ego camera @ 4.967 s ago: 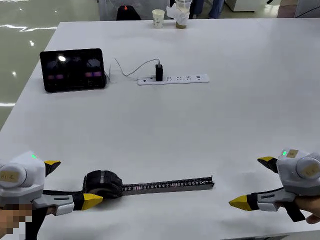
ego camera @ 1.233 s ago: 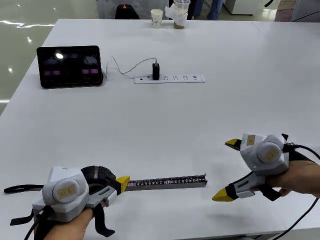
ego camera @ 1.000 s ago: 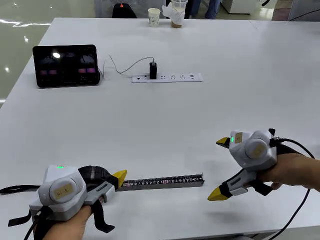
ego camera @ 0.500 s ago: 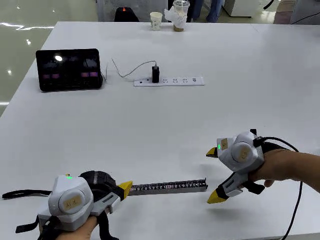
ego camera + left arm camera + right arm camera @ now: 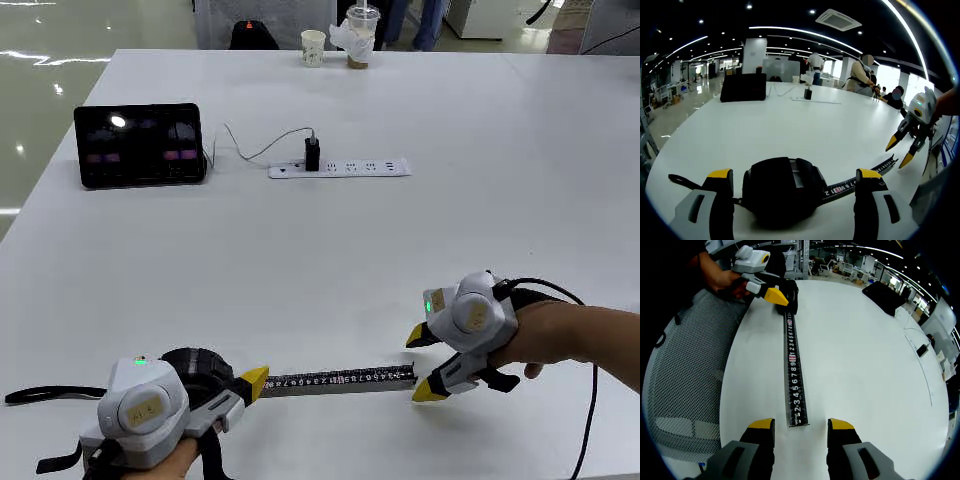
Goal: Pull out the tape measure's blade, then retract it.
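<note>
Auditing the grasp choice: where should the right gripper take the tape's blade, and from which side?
Probably at its free end, coming in along its length from the side away from the case. The blade lies flat and straight, its end at the right gripper's open fingers, and the left gripper flanks the case.

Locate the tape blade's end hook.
Head view, lower right of centre: the blade's end hook lies on the table at the mouth of the open right gripper.

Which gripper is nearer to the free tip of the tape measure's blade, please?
Right. The right gripper sits just short of the blade tip; the left gripper straddles the case at the far end.
</note>
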The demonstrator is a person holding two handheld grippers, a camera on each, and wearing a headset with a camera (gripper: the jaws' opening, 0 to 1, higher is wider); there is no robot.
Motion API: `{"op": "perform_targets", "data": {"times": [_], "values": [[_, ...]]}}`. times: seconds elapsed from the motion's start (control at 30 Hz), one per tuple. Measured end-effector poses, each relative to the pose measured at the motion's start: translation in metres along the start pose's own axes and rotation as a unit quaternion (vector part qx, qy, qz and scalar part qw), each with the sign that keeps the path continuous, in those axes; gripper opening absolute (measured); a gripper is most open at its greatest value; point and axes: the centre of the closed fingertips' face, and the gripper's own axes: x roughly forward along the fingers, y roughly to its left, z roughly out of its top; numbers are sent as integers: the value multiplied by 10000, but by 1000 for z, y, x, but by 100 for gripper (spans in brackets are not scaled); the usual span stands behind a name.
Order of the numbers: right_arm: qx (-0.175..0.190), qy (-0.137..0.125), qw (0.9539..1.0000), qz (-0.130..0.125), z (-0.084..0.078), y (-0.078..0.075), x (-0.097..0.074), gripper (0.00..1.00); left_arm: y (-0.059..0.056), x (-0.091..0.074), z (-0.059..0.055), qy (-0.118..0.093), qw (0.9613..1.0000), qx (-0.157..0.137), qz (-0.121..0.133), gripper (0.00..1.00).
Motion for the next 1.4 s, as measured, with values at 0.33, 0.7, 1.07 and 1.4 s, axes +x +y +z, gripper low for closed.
{"op": "perform_targets", "data": {"times": [0.33, 0.7, 1.07, 1.4], "values": [[-123, 133, 9998, 73, -1, 1, 4, 31, 3, 0, 1, -27, 10000, -39, 45, 99], [-155, 214, 9996, 107, -4, 2, 8, 22, 3, 0, 3, -47, 9999, -67, 71, 99], [-160, 254, 9995, 61, -5, 2, 9, 15, 3, 1, 3, -58, 9999, -105, 72, 99], [9, 291, 9995, 92, -4, 3, 9, 12, 6, 1, 4, -74, 9998, -102, 129, 98]]}}
